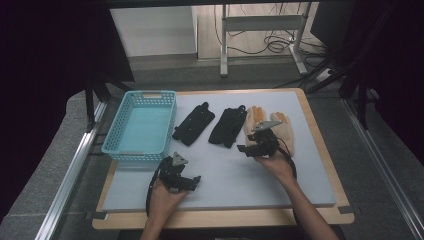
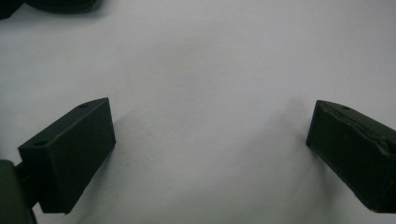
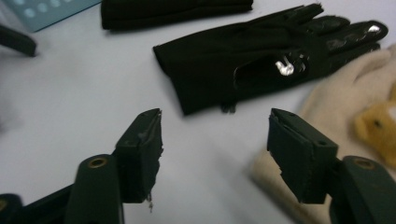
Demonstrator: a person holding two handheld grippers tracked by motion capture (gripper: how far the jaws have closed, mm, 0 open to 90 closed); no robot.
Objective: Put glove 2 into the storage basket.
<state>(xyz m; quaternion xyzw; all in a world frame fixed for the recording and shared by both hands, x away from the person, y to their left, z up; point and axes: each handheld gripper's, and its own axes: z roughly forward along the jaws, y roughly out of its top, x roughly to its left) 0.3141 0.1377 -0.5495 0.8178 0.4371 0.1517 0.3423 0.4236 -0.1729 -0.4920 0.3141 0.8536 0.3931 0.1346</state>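
My right gripper (image 1: 243, 148) hangs over the right half of the white mat (image 1: 225, 175), its jaws apart with nothing between them; in the right gripper view the jaws frame bare mat, the right one over the cuff edge of the cream glove (image 3: 345, 98). That cream glove (image 1: 285, 131), with orange-yellow patches, lies just right of and beyond this gripper. Left of it lies a black glove (image 3: 261, 60) with shiny marks on its palm, and farther left a second black glove (image 1: 194, 123). A light-blue basket (image 1: 122, 120) sits at the far left of the mat. My left gripper (image 1: 196, 179) rests near the mat's near edge, released, jaws wide over bare mat.
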